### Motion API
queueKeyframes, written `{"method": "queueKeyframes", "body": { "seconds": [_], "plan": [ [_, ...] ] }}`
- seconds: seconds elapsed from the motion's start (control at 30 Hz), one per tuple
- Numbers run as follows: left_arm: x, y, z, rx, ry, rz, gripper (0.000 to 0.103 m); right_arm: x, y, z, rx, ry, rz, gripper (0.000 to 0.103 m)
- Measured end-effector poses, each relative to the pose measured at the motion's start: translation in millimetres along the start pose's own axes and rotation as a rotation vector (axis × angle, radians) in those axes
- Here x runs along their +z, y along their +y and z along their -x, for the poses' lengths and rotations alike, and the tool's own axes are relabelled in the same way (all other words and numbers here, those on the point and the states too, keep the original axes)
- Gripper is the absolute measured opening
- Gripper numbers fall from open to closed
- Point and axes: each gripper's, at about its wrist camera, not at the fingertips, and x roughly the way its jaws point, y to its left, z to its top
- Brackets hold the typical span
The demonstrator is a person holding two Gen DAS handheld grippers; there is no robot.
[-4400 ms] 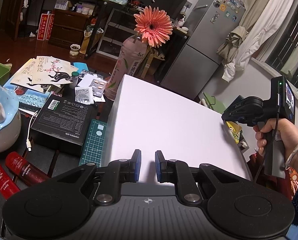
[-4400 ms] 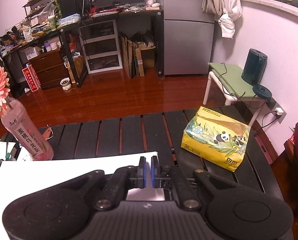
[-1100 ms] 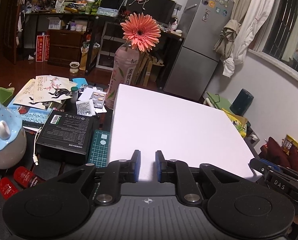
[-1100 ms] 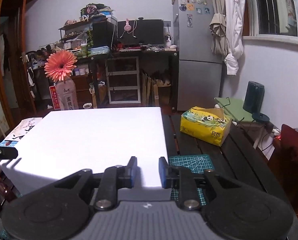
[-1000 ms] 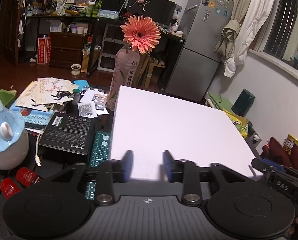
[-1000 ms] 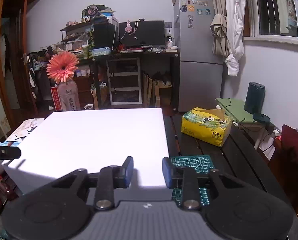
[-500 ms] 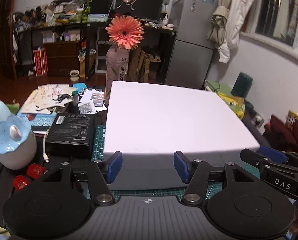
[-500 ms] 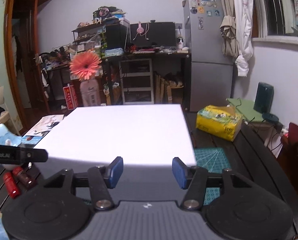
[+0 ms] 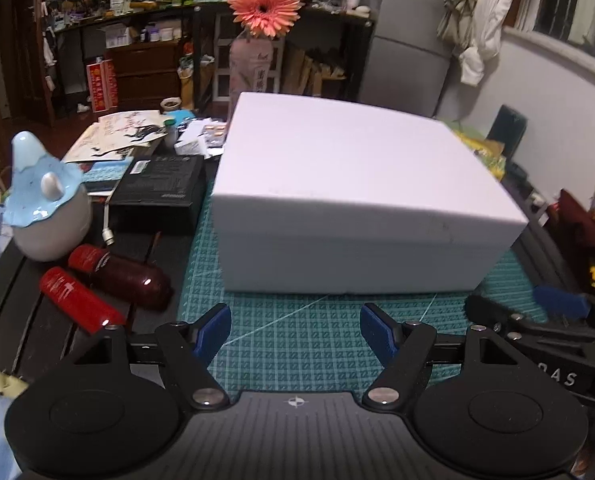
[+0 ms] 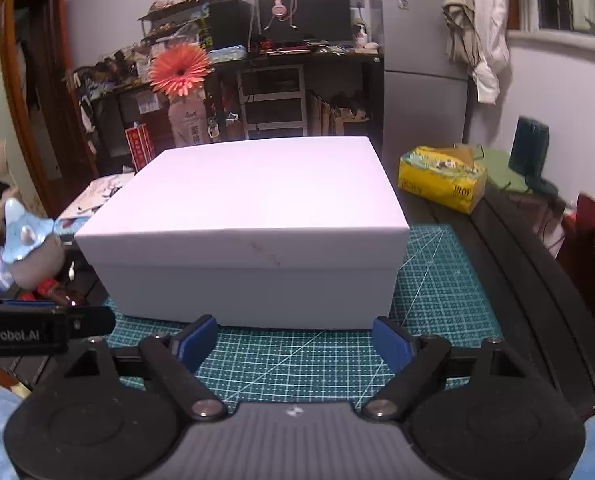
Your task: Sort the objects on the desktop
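Left gripper [image 9: 295,330] – jaws spread wide, empty, low over the mat [image 9: 297,344], just short of the box

Right gripper [image 10: 295,340] – likewise wide apart, holding nothing, facing the same near wall of the box

Box [image 9: 349,188] – white, lidded, closed; sits on the green mat, mid-table. Judged stiff card, smooth and a little slippery, weight unknown since the contents are hidden. Much wider than either gripper's spread, so likely no pinch across the body; the lid's lower edge along the front, or one gripper at each side, looks the better hold. Lid may lift off alone if taken by the rim

Two red tubes [image 9: 109,284] – lying left of the mat on the dark slats; round, liable to roll

Blue-and-white ceramic figure [image 9: 45,200] – left, upright; fragile

Black carton [image 9: 157,188] – flat, touching the box's left side or nearly; a white cable beside it

Papers [image 9: 125,136], small packets – far left, loose

Bottle with orange flower [image 9: 257,40] – behind the box; top-heavy

Yellow tissue pack [image 10: 441,178] – right of the box, apart from it; soft

Table [image 10: 537,280] – dark slatted, gaps between boards

Room – cluttered desk, shelves, grey fridge, window at right
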Motion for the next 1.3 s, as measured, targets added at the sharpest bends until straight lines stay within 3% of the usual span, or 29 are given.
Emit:
{"method": "queueKeyframes", "body": {
  "seconds": [0.23,0.3,0.47,0.57,1.17,1.3],
  "plan": [
    [-6.4,-1.9,10.5,-0.016,0.027,0.035,0.071,-7.8,1.0,4.6,0.046,0.051,-0.043,0.091],
    [-7.7,-3.0,13.6,-0.04,0.024,0.041,0.071,-7.7,2.8,6.4,0.032,0.055,-0.038,0.091],
    [-16.5,-12.2,19.1,0.025,0.027,-0.014,0.07,-8.0,2.8,12.3,0.007,0.057,-0.053,0.092],
    [-18.3,-13.0,22.0,0.007,0.036,-0.01,0.07,-9.2,3.7,14.6,-0.01,0.067,-0.058,0.092],
    [-7.5,3.4,76.9,-0.101,-0.054,0.076,0.07,-4.2,2.3,75.8,-0.06,-0.03,-0.08,0.101],
    [9.9,4.5,91.3,-0.033,-0.06,0.041,0.07,5.6,0.7,84.0,-0.059,-0.045,-0.098,0.102]
  ]
}}
